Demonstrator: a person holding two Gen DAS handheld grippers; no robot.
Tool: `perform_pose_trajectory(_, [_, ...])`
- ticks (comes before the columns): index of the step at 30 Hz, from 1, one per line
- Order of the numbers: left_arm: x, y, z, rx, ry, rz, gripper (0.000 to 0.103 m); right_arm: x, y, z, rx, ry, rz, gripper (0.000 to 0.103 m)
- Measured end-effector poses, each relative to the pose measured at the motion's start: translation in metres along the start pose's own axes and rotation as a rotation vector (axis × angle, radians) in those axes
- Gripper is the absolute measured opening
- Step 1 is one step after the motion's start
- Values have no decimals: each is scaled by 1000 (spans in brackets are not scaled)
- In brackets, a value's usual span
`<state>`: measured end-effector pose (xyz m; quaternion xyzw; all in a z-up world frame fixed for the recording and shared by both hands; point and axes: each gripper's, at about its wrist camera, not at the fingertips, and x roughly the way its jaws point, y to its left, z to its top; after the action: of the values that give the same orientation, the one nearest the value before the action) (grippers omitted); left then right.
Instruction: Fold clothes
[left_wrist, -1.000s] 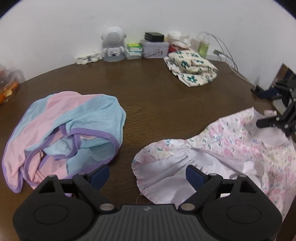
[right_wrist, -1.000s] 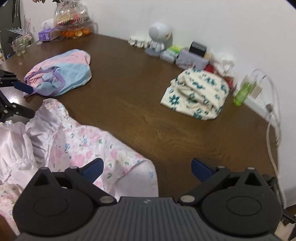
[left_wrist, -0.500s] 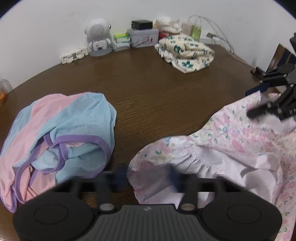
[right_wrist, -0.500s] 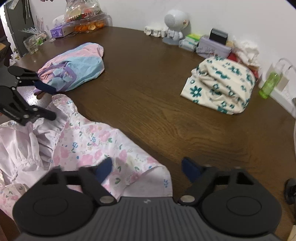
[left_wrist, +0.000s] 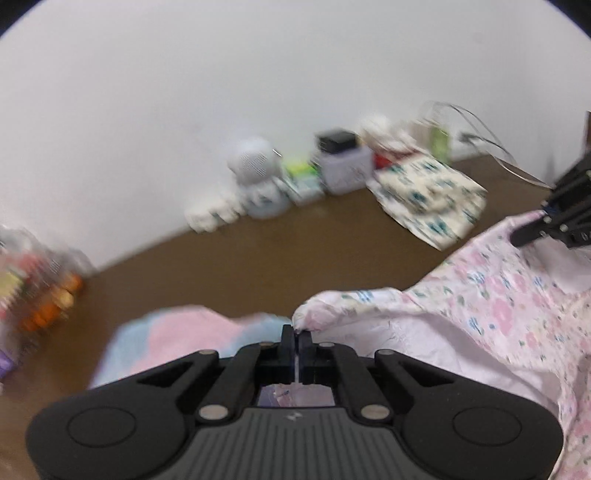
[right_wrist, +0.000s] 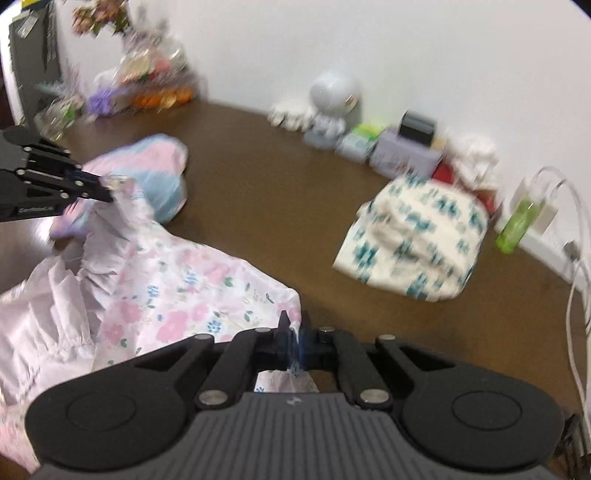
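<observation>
- Floral dress (right_wrist: 177, 295), pink and white, lies crumpled at the near edge of the brown table (right_wrist: 280, 206), partly raised off the wood at two points.
- Left gripper (left_wrist: 296, 338) is clenched on a ruffled hem edge of it; cloth shows pinched between the closed jaws and bunches just beyond the tips. In the right wrist view the same tool (right_wrist: 105, 192) holds that edge up off the table.
- Right gripper (right_wrist: 291, 332) is clamped on another edge of the garment, with a fold of printed fabric squeezed between the jaws.
- Judged step: both holds are made, so this looks like the lift-and-spread that comes before the first fold.
- Next move likely calls for drawing the two held points apart and up until the cloth hangs flat, then laying it on bare wood.
- Open room: the widest bare stretch of table lies ahead, in the middle.
- To the left, the pink and blue garment (right_wrist: 159, 173) lies just beside the lifted hem and may be touching it; blur hides the contact.
- Folded cream garment with teal print (right_wrist: 417, 236) sits well apart to the right.
- Along the wall stand a white round toy figure (right_wrist: 332, 99), small boxes (right_wrist: 402, 155), a green bottle (right_wrist: 519, 221) and cables (right_wrist: 576, 280); spreading should stay short of them.
</observation>
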<state>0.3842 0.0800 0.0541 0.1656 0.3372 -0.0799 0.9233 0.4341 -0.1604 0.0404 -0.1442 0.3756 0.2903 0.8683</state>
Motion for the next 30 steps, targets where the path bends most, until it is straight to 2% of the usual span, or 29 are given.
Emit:
perform_pose_trajectory(7, [44,3,12,10,24,107,0,52,1,14,46,5,-39,3])
perform_pose_trajectory(14, [69,13,-1,-21,79,111,1,86,4,15,59,26,-55,3])
perform_pose_trajectory(16, [70,16,-2,-50,92,94,8,88,5,15,58,35,-50,5])
perform_pose_trajectory(17, [68,18,-3,-71,99,86,18,85,5,15,63,31,-53,17])
perform_pose_trajectory(18, [64,21,-3,-94,102,85,46,81,5,15,70,24,-57,29])
perform_pose_trajectory(19, [60,23,-4,-118,103,85,62,76,4,15,76,17,-61,62])
perform_pose_trajectory(20, [51,27,-5,-141,84,87,84,67,4,15,75,-3,-72,74])
perform_pose_trajectory(21, [42,31,-7,-164,64,89,91,56,4,15,70,-24,-77,83])
perform_pose_trajectory(24, [6,39,-18,-206,36,65,93,16,4,13,62,-65,-52,88])
perform_pose_trajectory(26, [-18,41,-27,-225,35,34,95,-13,7,7,43,-80,-18,96])
perform_pose_trajectory(30, [-60,27,-60,-213,43,-30,96,-54,33,-22,-85,-57,9,101])
